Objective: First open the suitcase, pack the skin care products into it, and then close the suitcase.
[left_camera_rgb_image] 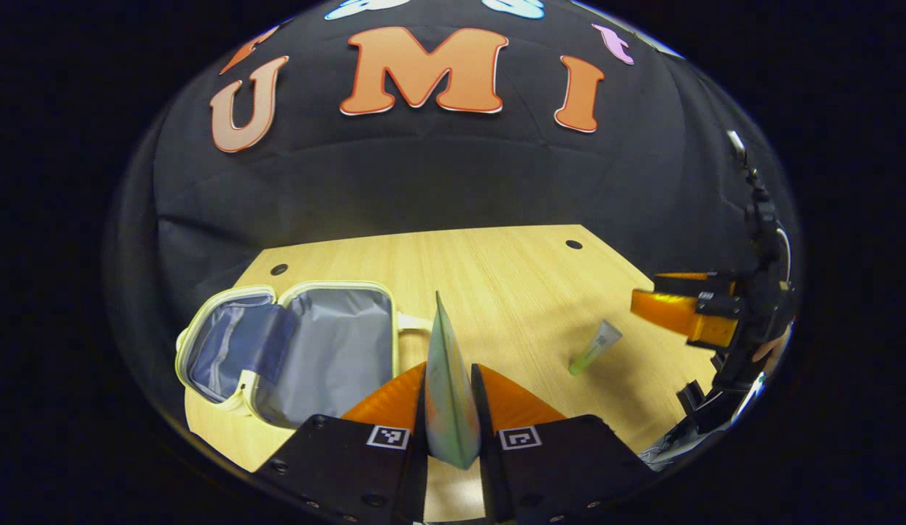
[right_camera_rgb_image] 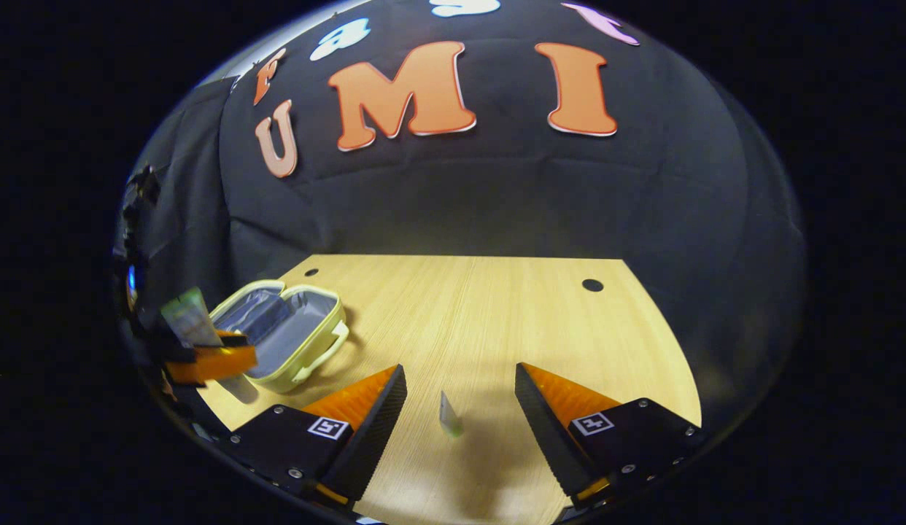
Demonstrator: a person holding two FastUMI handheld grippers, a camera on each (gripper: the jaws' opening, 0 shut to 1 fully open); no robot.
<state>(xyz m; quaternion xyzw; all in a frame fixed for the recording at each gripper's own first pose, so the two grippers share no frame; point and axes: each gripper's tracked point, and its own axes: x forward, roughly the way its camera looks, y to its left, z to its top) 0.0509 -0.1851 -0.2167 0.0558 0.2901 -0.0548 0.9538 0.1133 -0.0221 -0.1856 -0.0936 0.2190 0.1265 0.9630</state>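
Left gripper view: a flat pale-green tube (left_camera_rgb_image: 448,394) of skin care product stands edge-on and upright between the left gripper's (left_camera_rgb_image: 450,386) two fingers, both of which press against its sides; the claw is clamped on it and holds it above the near edge of the table.

Suitcase (left_camera_rgb_image: 292,350): a small soft case with a pale yellow-green rim and grey lining, lying open on the table to the left of the held tube. Lid folded back flat, both halves face up; a handle sticks out on the side nearest the gripper. Nothing can be made out inside it.

Small tube (left_camera_rgb_image: 596,348): clear body with a greenish end, lying on its side on the bare wood to the right of the held tube, well apart from the suitcase.

Table (left_camera_rgb_image: 497,270): light wood, with two dark round holes near its far corners.

Right gripper (left_camera_rgb_image: 683,310): at the right edge of this view, above the table, near the small tube but not touching it.

Right gripper view: the right gripper's (right_camera_rgb_image: 460,397) fingers stand wide apart and hold nothing. The small tube (right_camera_rgb_image: 448,416) lies on the table (right_camera_rgb_image: 497,313) between and just ahead of them, touching neither. The suitcase (right_camera_rgb_image: 289,339) sits open at the left. The left gripper (right_camera_rgb_image: 205,357) shows nearer the left edge, in front of the suitcase, with the pale-green tube (right_camera_rgb_image: 189,317) rising from its grip.
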